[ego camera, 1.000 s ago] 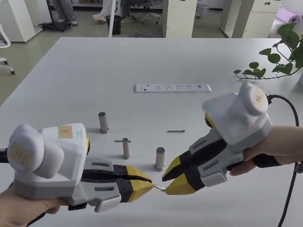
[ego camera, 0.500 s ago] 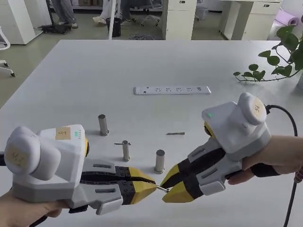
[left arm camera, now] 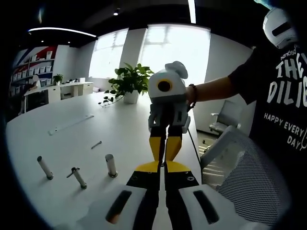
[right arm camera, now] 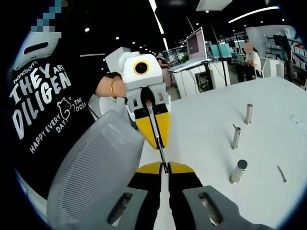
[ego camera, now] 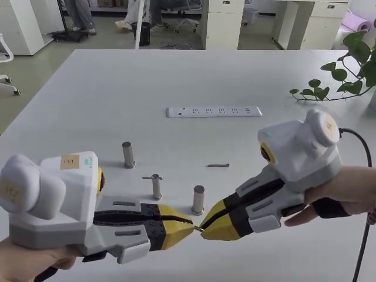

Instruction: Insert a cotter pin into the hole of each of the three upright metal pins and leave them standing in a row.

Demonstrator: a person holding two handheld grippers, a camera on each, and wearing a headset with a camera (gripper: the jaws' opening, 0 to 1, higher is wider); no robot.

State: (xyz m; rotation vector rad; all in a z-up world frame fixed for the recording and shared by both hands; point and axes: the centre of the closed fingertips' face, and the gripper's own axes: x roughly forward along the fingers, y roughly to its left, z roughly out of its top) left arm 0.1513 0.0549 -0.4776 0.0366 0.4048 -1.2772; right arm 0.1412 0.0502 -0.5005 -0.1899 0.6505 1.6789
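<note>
White office workbench (ego camera: pixel 176 76): the left gripper (ego camera: pixel 187 227) and right gripper (ego camera: pixel 207 225) meet tip to tip at the near edge. Both are clamped on one cotter pin (right arm camera: pixel 160 152), just beside the nearest upright pin (ego camera: pixel 198 200). The wire is probably light, thin and slippery, and best pinched near its head.

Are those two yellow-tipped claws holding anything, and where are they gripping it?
A thin cotter pin, bridging the two tips: the left tool pinches one end, the right tool the other end.

Even, bright daylight from blown-out windows (left arm camera: pixel 158 52) (ceiling strips (left arm camera: pixel 191 9) add glare) leaves soft shadows on the white table (ego camera: pixel 176 82); fisheye edges bend.
</note>
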